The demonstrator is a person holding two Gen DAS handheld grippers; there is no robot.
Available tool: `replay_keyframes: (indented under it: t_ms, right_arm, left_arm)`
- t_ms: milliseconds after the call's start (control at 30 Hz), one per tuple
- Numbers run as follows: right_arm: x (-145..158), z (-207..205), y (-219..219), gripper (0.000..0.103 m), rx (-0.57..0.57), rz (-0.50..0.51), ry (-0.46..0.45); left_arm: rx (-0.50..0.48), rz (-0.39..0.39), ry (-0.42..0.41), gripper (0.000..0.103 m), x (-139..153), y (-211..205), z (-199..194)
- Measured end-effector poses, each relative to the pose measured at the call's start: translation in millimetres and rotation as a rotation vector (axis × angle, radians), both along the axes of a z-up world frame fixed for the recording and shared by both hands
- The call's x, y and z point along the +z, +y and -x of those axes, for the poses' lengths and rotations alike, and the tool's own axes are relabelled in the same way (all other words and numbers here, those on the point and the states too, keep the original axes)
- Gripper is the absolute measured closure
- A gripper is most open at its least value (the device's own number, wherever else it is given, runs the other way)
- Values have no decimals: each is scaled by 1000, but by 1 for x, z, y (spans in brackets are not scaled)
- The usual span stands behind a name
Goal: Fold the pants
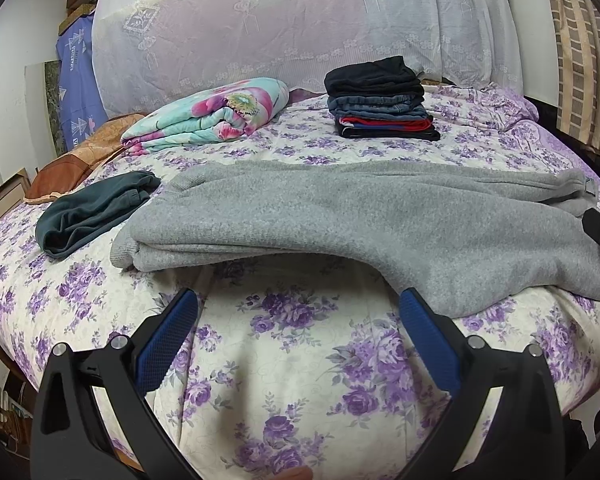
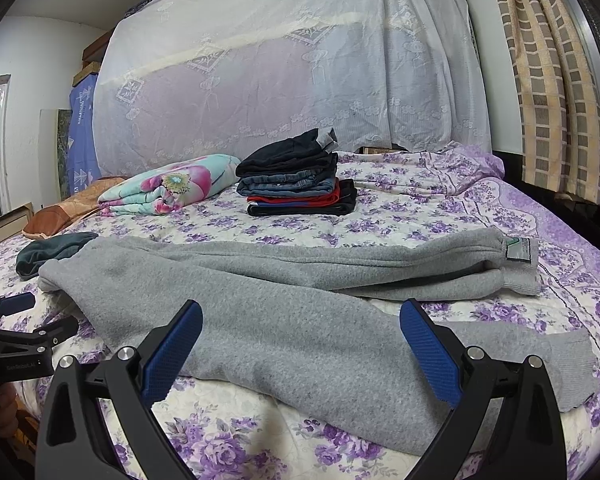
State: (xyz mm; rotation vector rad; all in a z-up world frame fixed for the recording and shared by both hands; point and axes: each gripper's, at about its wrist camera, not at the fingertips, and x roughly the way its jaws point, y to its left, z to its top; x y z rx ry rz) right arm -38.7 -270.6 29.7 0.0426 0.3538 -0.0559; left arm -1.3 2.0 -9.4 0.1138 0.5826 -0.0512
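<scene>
Lying across the near half of the purple-flowered bed (image 2: pixel 380 208), the grey fleece sweatpants (image 2: pixel 284 320) run their long axis left to right, legs splayed towards the right edge. Right gripper (image 2: pixel 300 332) hovers directly over the nearer leg, jaws wide, holding nothing. Left gripper (image 1: pixel 298 320) sits just short of the waist end, likewise wide and empty.

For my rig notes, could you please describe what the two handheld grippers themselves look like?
Both match: the left gripper and right gripper have black angular plastic frames with silver round fasteners, and their fingers carry blue cross-hatched pads. The left gripper's body shows faint lettering in the right wrist view. No cables are visible.
</scene>
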Motion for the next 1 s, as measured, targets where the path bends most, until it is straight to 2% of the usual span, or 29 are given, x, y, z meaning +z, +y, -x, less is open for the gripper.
replay_keyframes:
  t_ms: [1000]
  right_arm:
    - [1, -4, 1, 4, -1, -3, 6]
  left_arm:
    - [0, 3, 8, 5, -4, 0, 1]
